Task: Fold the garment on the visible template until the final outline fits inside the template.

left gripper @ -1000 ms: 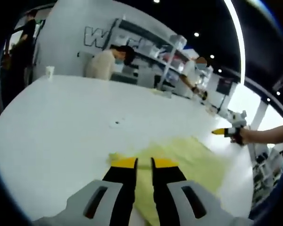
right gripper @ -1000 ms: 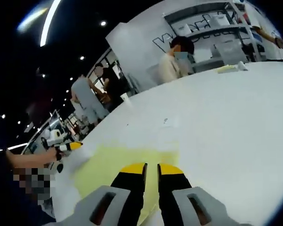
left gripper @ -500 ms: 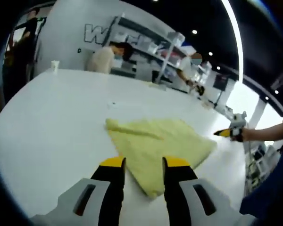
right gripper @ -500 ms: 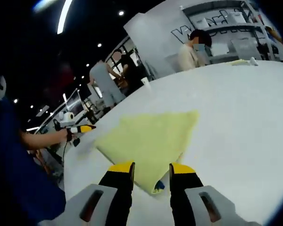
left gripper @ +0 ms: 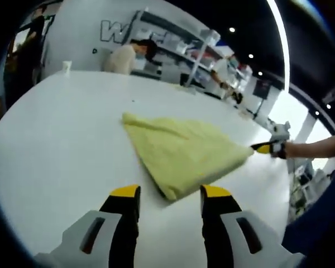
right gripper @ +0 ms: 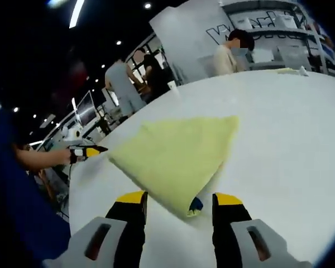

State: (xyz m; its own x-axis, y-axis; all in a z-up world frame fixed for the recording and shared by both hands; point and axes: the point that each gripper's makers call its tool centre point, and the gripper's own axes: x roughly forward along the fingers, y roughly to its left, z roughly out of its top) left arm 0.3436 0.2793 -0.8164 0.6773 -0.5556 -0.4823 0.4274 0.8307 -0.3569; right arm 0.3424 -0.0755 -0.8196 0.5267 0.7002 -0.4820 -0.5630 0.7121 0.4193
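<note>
You have a broad white table (left gripper: 56, 145) in front of you; on it the yellow garment (left gripper: 181, 151) lies folded flat, a white cup (left gripper: 67, 67) at the far edge.

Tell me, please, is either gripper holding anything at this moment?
No: the left gripper and right gripper are both open, and the yellow garment lies free.

Both views are bright and evenly lit from ceiling spotlights and a long light strip (left gripper: 279, 50) overhead. The white tabletop (left gripper: 56, 139) glares softly, with faint shadows. Fisheye bending curves the edges, and the background is soft and slightly blurred.
</note>
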